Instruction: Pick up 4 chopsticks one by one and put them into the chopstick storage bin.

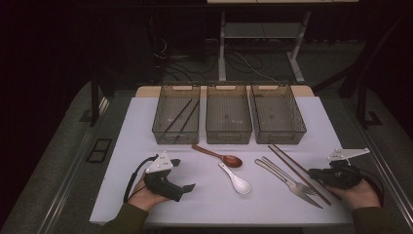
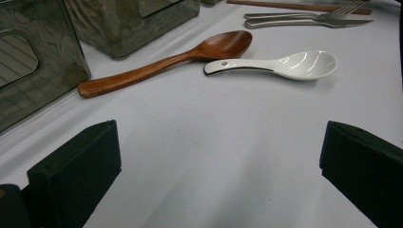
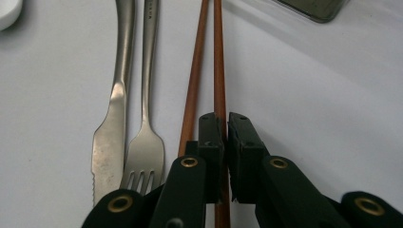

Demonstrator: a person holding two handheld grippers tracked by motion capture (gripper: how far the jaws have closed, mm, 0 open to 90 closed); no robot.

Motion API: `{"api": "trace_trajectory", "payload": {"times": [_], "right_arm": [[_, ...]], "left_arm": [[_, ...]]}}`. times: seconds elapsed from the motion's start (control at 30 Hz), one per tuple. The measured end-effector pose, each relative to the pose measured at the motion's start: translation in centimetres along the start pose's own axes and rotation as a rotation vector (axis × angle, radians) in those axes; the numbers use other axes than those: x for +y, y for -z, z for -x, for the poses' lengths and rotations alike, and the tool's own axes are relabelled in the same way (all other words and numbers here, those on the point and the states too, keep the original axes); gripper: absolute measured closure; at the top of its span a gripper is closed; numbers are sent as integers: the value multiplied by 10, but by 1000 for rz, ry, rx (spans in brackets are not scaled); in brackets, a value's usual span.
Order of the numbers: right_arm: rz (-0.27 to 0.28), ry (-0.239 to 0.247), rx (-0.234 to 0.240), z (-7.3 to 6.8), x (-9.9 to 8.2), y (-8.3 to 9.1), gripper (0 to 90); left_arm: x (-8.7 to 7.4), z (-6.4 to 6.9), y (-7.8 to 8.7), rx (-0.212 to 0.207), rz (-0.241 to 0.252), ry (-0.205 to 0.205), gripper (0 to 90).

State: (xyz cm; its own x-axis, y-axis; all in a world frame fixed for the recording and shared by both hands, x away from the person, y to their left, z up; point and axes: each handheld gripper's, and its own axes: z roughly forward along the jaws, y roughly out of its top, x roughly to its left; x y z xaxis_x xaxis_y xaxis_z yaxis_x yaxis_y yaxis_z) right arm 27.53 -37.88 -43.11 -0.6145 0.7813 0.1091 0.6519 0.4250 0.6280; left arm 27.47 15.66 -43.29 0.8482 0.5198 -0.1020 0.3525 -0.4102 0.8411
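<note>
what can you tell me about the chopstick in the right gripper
The chopstick is a slim, straight, reddish-brown stick that looks like wood. It lies flat on the white table, right of the fork and knife, close alongside a matching second chopstick. The right gripper has its black fingers shut on it near one end; its far end points toward the right-hand bin.

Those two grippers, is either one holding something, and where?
The right gripper pinches one chopstick near its end; the left gripper is open, holding nothing.
</note>
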Motion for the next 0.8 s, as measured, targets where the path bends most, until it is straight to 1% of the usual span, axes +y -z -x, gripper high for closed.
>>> {"api": "trace_trajectory", "payload": {"times": [0.1, 0.13, 0.33, 0.57, 0.73, 0.8], "right_arm": [[0, 15, 2, -2, 2, 3, 845], [4, 13, 3, -3, 2, 5, 845], [30, 39, 19, -6, 6, 11, 845], [63, 59, 58, -11, 14, 16, 845], [83, 87, 74, -20, 22, 16, 845], [84, 101, 82, -24, 26, 16, 845]], "left_arm": [[0, 0, 0, -1, 0, 0, 0], [0, 0, 0, -2, 1, -1, 0], [0, 0, 0, -5, 2, -2, 0], [0, 0, 0, -12, 4, -7, 0], [0, 0, 1, -13, 8, -6, 0], [0, 0, 1, -12, 9, -1, 0]]}}
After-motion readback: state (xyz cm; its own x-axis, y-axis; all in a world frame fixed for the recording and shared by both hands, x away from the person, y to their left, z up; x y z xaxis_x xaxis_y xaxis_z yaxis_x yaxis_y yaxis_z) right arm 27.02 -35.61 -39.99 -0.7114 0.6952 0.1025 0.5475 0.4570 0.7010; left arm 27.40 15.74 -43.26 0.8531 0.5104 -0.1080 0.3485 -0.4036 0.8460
